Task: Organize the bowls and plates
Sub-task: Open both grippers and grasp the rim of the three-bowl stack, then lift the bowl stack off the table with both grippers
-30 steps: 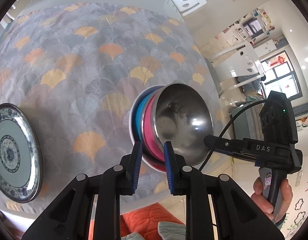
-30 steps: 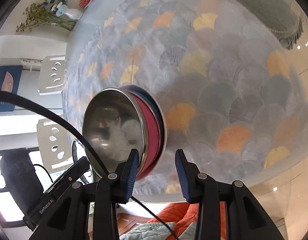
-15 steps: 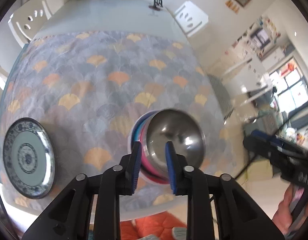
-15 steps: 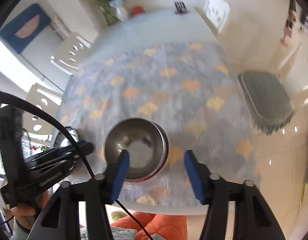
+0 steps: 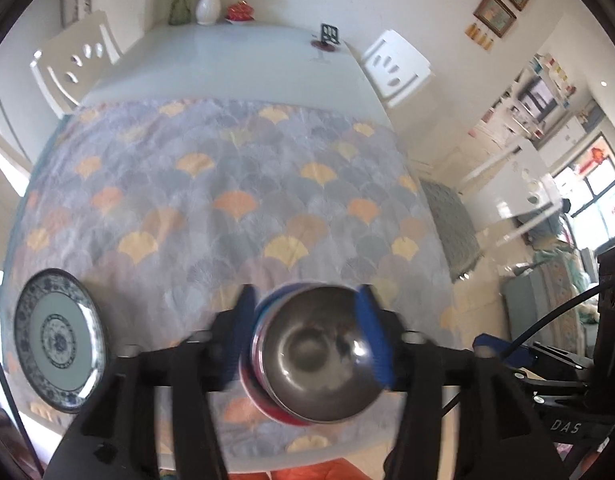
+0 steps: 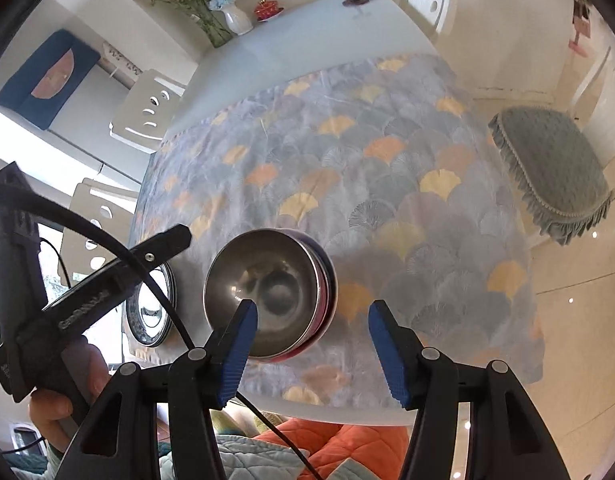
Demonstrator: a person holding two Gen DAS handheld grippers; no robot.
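A steel bowl [image 5: 319,354] is nested on top of pink and blue bowls, a stack standing on the patterned tablecloth near the table's front edge. It also shows in the right wrist view [image 6: 267,292]. My left gripper [image 5: 307,344] is open, its blurred jaws spread wide on either side of the stack. My right gripper [image 6: 313,352] is open and empty, pulled back in front of the stack. A blue-and-white plate [image 5: 57,338] lies at the front left of the table, and shows in the right wrist view [image 6: 149,312] behind the left gripper's handle.
The scallop-patterned cloth [image 5: 227,200] covers the near half of the table. A white vase with flowers [image 6: 235,20], a red dish and a small black stand are at the far end. White chairs [image 5: 395,68] and a cushioned stool [image 6: 547,172] stand around the table.
My left gripper has let go of the bowl stack and opened wide. Both grippers have drawn back and up from the stack. My right gripper has opened wider.
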